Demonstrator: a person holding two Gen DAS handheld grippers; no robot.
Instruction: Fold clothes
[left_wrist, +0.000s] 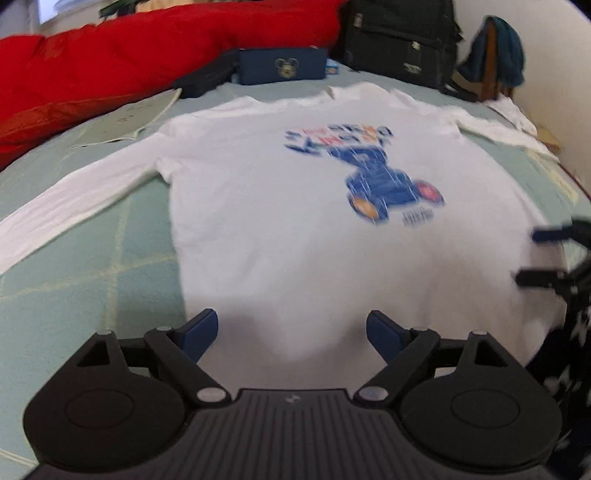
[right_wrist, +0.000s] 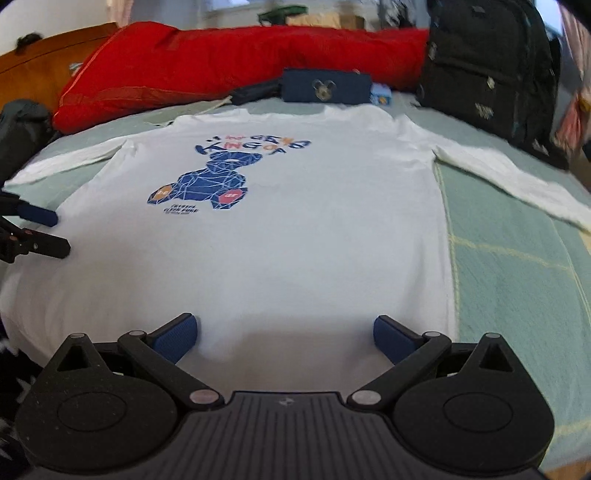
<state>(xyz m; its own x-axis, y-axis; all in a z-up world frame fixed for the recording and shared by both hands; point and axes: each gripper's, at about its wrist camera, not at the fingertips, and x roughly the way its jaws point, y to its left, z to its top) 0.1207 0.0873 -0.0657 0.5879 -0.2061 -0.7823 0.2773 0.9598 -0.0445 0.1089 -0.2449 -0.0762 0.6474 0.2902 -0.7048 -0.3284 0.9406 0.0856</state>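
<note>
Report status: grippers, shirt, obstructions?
Left gripper open, right gripper open, both over the hem, holding nothing. Shirt flat on bed, unfolded, sleeves spread. Pouch and backpack beyond the collar, off the shirt.

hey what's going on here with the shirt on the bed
A person holding two handheld grippers is about to fold a white long-sleeved shirt. It lies flat, print side up, sleeves spread, on a light green bedspread. The left gripper and right gripper are both open near the hem, gripping nothing. No fold has been made. A red cushion and black backpack sit beyond the collar.
</note>
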